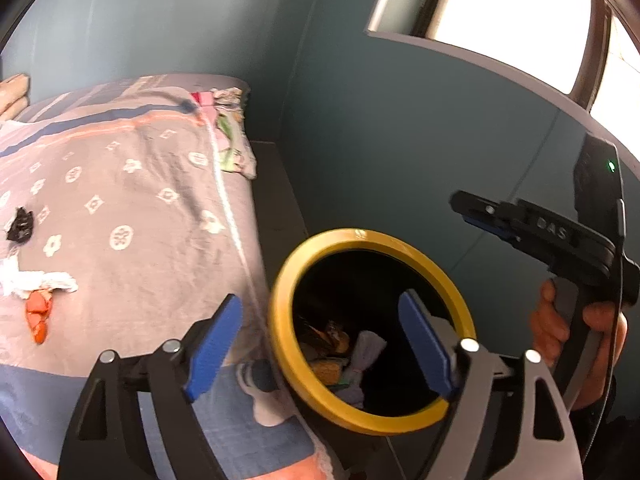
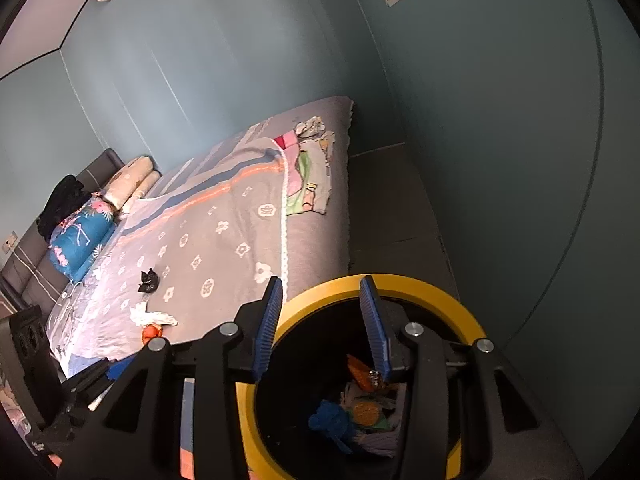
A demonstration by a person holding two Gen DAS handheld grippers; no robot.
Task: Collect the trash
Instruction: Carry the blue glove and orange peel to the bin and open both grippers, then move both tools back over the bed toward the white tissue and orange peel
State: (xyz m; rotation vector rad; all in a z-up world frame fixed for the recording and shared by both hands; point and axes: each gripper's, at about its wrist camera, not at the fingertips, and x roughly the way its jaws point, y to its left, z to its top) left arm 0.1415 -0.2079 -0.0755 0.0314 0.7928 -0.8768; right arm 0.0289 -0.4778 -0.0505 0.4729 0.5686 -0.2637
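Observation:
A black bin with a yellow rim [image 1: 448, 280] [image 2: 424, 286] stands on the floor beside the bed and holds several scraps of trash. My left gripper [image 1: 320, 344] is open and empty, over the bin's near left rim. My right gripper [image 2: 322, 328] is open and empty above the bin's mouth; it also shows in the left wrist view [image 1: 480, 214]. On the bedspread lie a black scrap [image 1: 21, 225] [image 2: 149, 278], a white crumpled tissue [image 1: 36, 280] [image 2: 150, 314] and an orange piece [image 1: 39, 314] [image 2: 153, 333].
The bed [image 2: 240, 216] has a grey flowered blanket, pillows [image 2: 132, 184] and a blue cushion [image 2: 80, 236] at its head, folded cloth [image 2: 312, 176] at its far corner. Teal walls surround it. A narrow floor strip [image 2: 392, 208] runs between bed and wall. A bright window [image 1: 500, 12] is above.

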